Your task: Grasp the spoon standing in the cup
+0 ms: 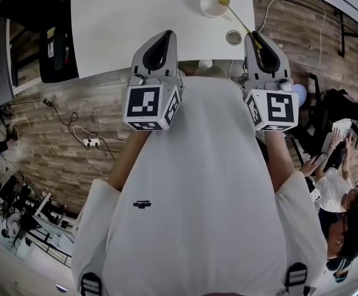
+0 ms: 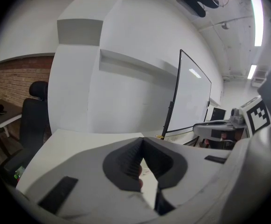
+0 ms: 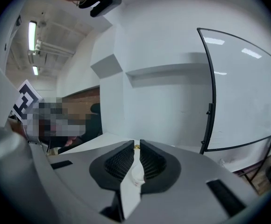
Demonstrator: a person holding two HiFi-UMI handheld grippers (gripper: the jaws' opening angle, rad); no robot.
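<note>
A white cup (image 1: 212, 5) stands near the far right corner of the white table (image 1: 129, 17). A thin gold spoon (image 1: 236, 16) slants from the cup's rim down toward me. Its handle end runs between the jaws of my right gripper (image 1: 257, 40), which is shut on it. In the right gripper view the jaws of the right gripper (image 3: 136, 146) are nearly together, with a speck of the gold spoon (image 3: 136, 146) at their tips. My left gripper (image 1: 165, 37) hovers at the table's near edge, shut and empty; in its own view the left gripper (image 2: 141, 142) shows its jaws meeting.
A small round container (image 1: 233, 37) sits on the table just left of the right gripper. A black chair (image 1: 57, 49) stands left of the table. A power strip (image 1: 91, 142) and cables lie on the wooden floor. A seated person (image 1: 336, 187) is at the right.
</note>
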